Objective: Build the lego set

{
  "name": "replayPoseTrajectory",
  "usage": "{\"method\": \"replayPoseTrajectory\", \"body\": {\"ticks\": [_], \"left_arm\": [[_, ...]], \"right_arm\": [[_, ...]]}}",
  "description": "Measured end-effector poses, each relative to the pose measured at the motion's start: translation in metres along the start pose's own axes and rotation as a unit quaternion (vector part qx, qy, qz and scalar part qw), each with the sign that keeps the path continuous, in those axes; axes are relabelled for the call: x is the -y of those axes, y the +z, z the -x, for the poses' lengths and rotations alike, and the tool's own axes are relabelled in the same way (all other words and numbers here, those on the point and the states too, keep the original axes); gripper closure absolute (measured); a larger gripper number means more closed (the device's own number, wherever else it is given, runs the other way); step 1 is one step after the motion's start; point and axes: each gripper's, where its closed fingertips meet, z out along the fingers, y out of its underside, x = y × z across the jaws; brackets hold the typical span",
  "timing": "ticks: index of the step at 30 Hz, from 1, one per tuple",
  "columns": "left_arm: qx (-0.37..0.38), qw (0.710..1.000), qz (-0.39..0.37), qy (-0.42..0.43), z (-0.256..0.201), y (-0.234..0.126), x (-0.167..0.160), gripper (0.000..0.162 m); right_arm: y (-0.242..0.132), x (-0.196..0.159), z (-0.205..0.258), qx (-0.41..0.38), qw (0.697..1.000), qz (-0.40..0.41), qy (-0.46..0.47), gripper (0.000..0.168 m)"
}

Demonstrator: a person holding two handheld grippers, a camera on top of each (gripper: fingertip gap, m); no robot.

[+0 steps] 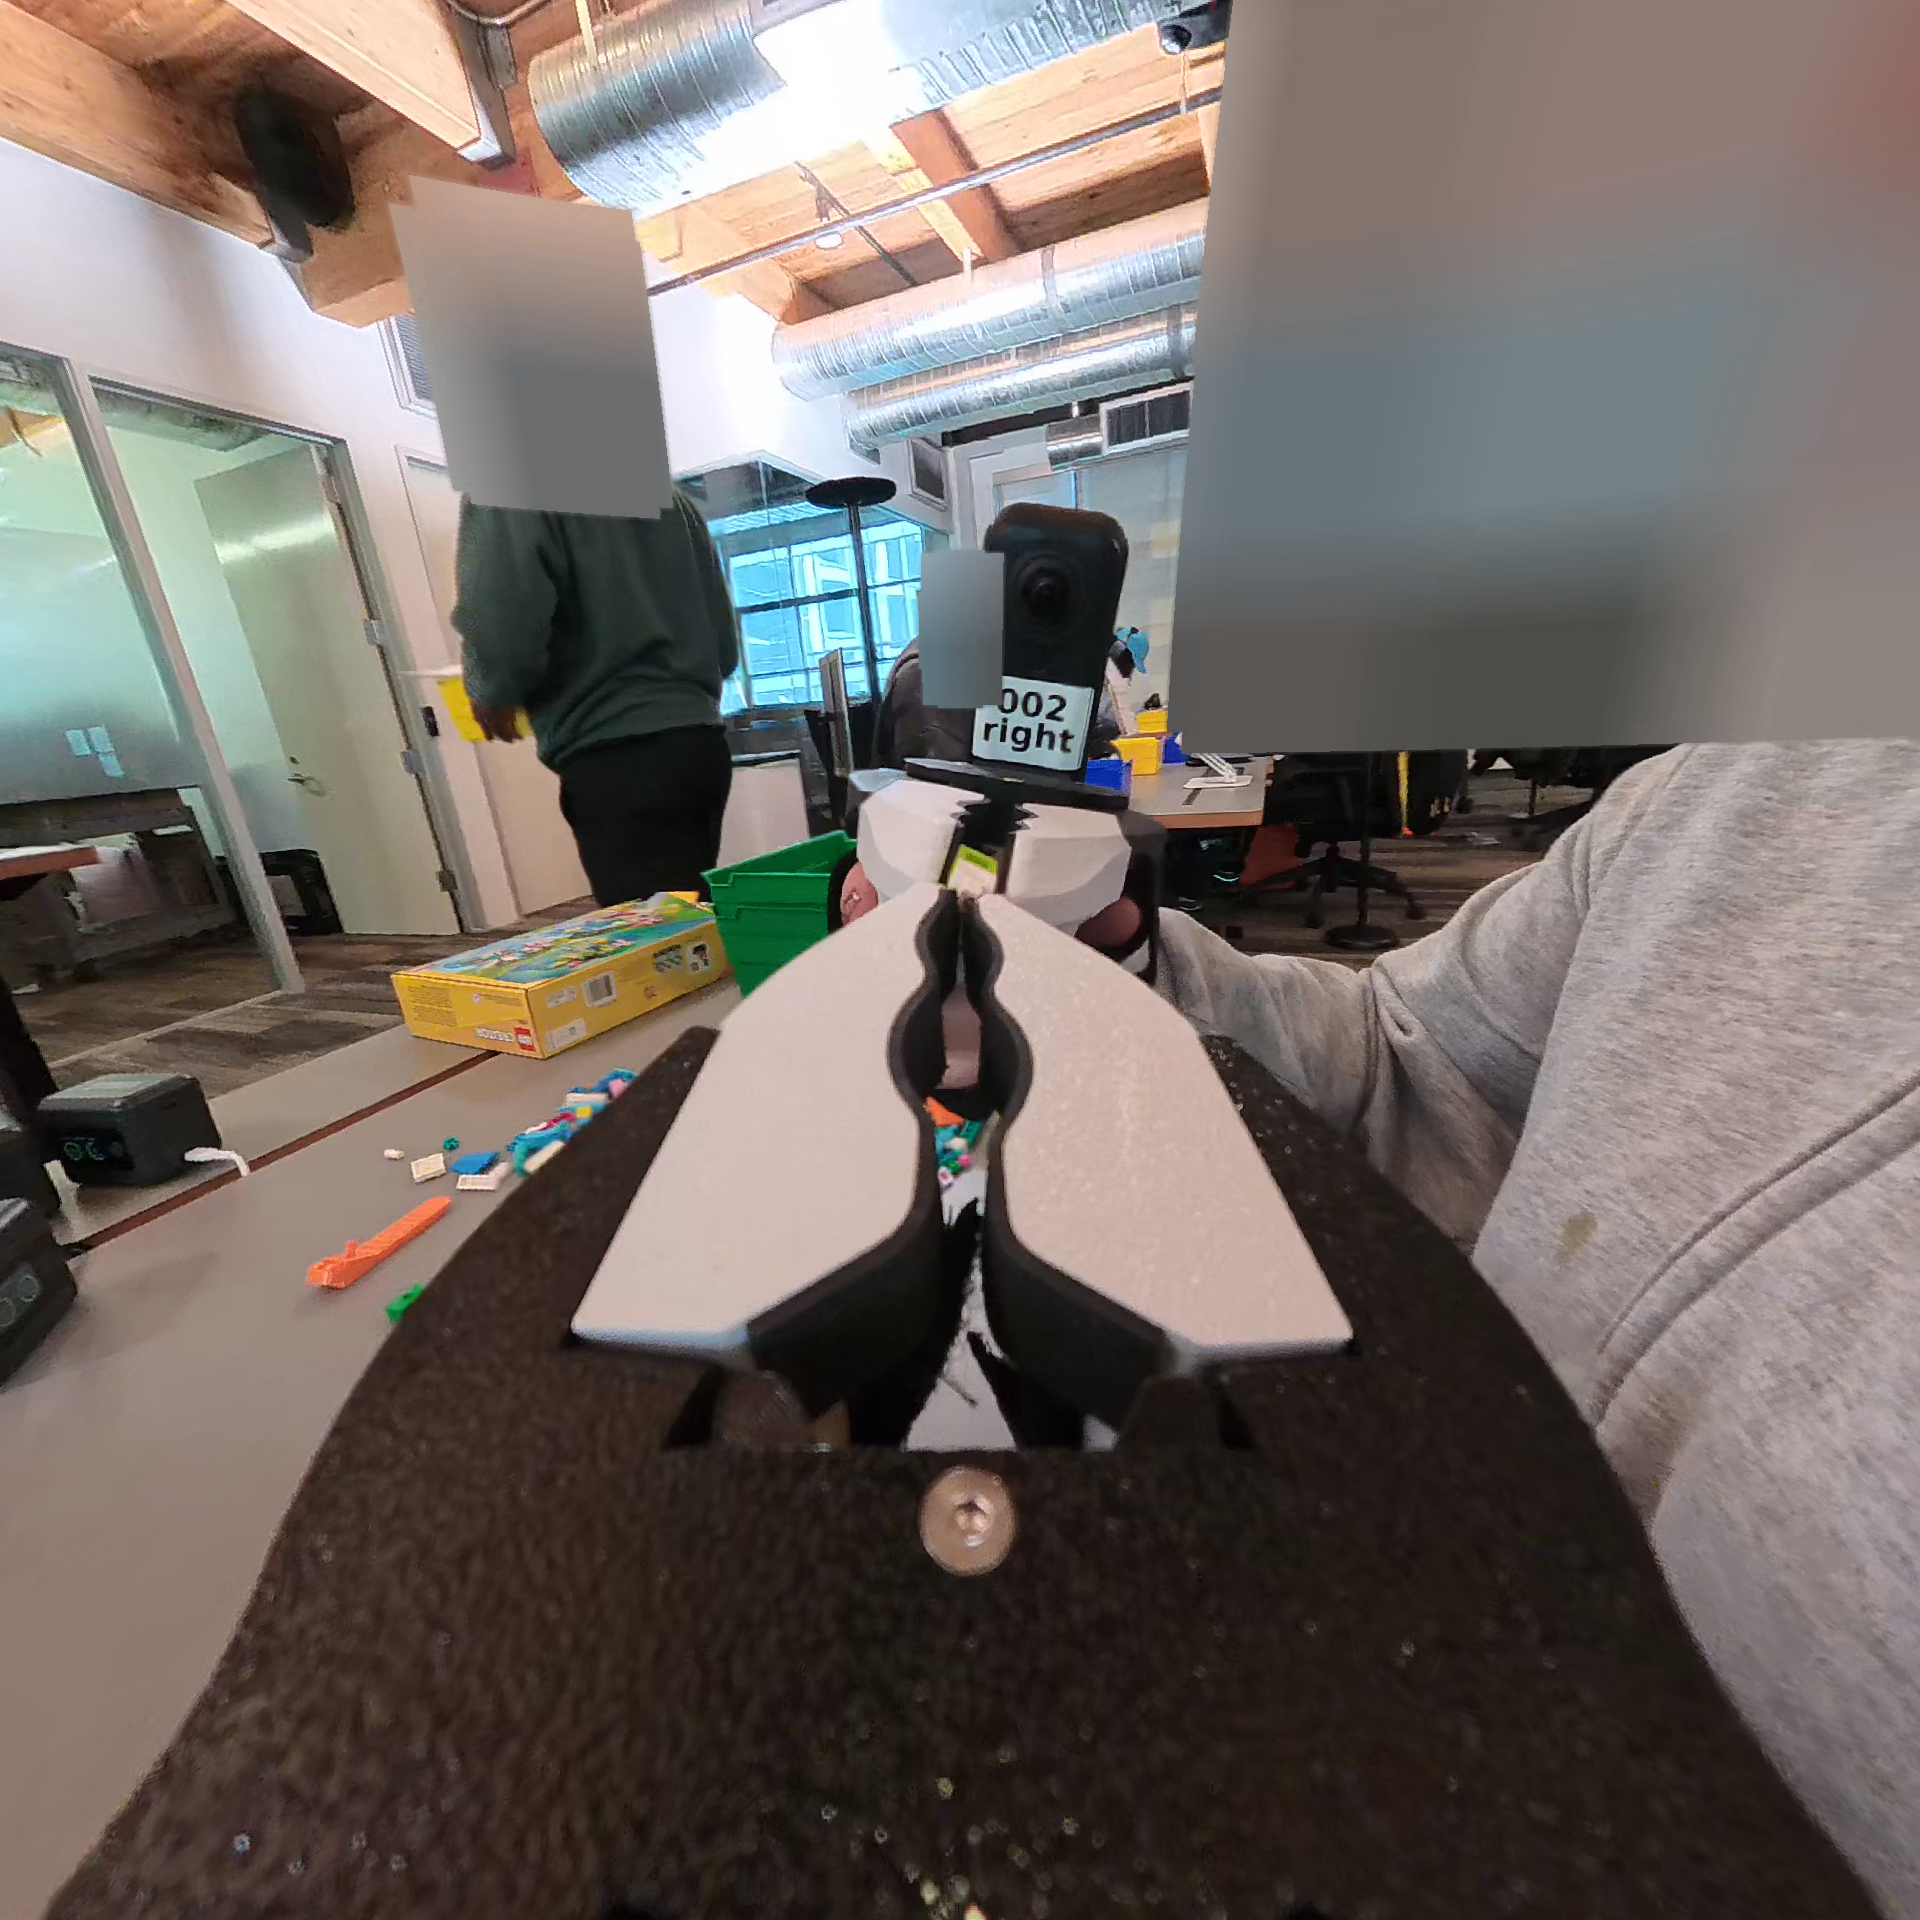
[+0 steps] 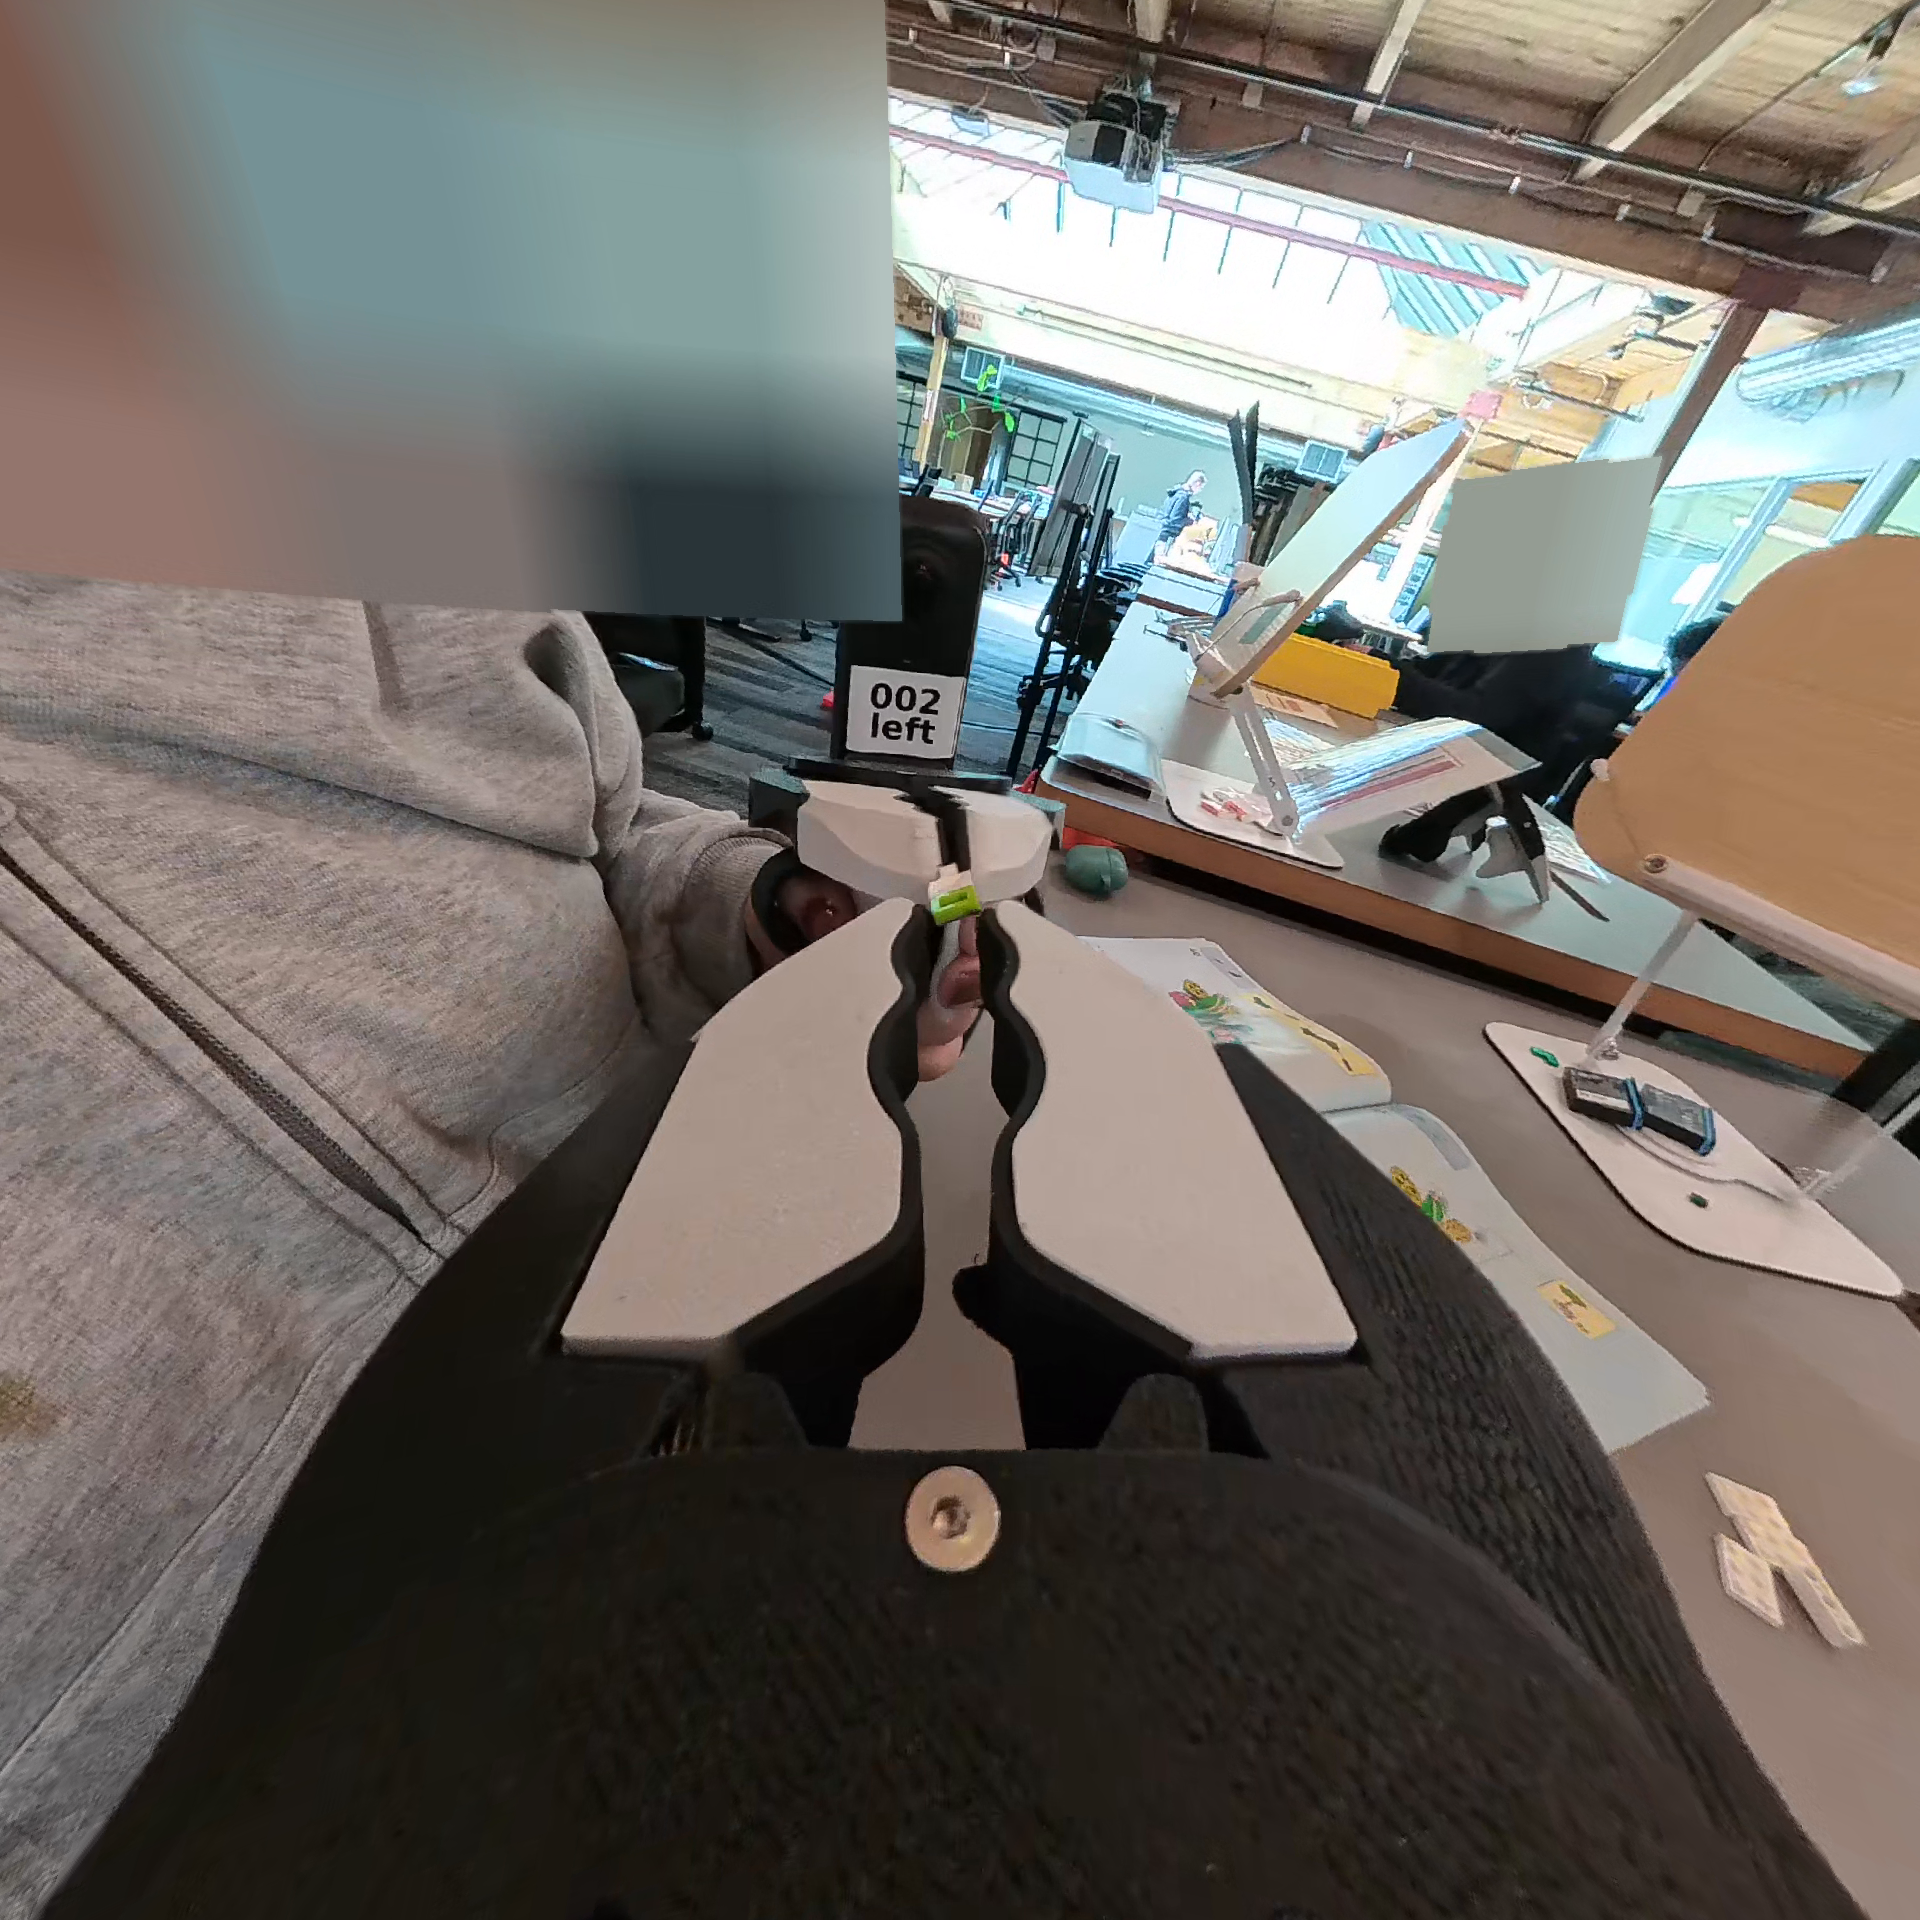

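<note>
Both grippers are held up above the table, facing each other tip to tip. My left gripper (image 1: 966, 906) is shut, with a small white piece (image 1: 971, 883) pinched at its tips. My right gripper (image 2: 956, 916) is nearly shut on a small lime green brick (image 2: 954, 900). The two pieces meet between the tips. The right gripper shows opposite in the left wrist view (image 1: 987, 857), the left gripper opposite in the right wrist view (image 2: 925, 842). Loose bricks (image 1: 540, 1132) lie on the grey table (image 1: 156, 1455) below.
On the table are a yellow set box (image 1: 561, 982), green bins (image 1: 774, 909), an orange brick separator (image 1: 379, 1242), black devices (image 1: 130, 1127), an open instruction booklet (image 2: 1278, 1029), white bricks (image 2: 1777, 1558) and a board stand (image 2: 1683, 1174). A person (image 1: 597, 665) stands behind the table. My two grippers' fingertips are within a few centimetres of each other.
</note>
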Motion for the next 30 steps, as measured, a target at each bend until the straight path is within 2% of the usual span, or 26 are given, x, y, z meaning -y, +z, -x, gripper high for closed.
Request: {"method": "replayPoseTrajectory", "body": {"ticks": [3, 7, 12, 20, 25, 30], "left_arm": [[0.015, 1.0, -0.007, 0.026, 0.001, -0.001, 0.005, 0.162], [0.022, 0.998, 0.011, 0.049, 0.0, 0.001, 0.001, 0.162], [0.019, 0.999, 0.008, 0.049, -0.001, 0.001, 0.001, 0.162], [0.015, 0.999, 0.019, 0.044, -0.001, 0.001, -0.001, 0.162], [0.012, 0.999, 0.028, 0.036, 0.0, 0.001, -0.004, 0.161], [0.009, 0.998, 0.039, 0.047, -0.003, 0.003, -0.008, 0.162]], "right_arm": [[-0.001, 0.001, 0.001, 0.005, 1.0, 0.0, -0.002, 0.154], [-0.001, 0.0, 0.001, -0.007, 0.999, 0.002, -0.035, 0.156], [-0.001, 0.0, -0.001, -0.032, 0.996, 0.007, -0.083, 0.162], [-0.002, 0.001, 0.0, -0.048, 0.988, 0.013, -0.146, 0.158], [-0.002, -0.003, 0.0, -0.053, 0.984, 0.027, -0.166, 0.147], [-0.004, -0.003, -0.001, -0.052, 0.984, 0.03, -0.17, 0.153]]}}
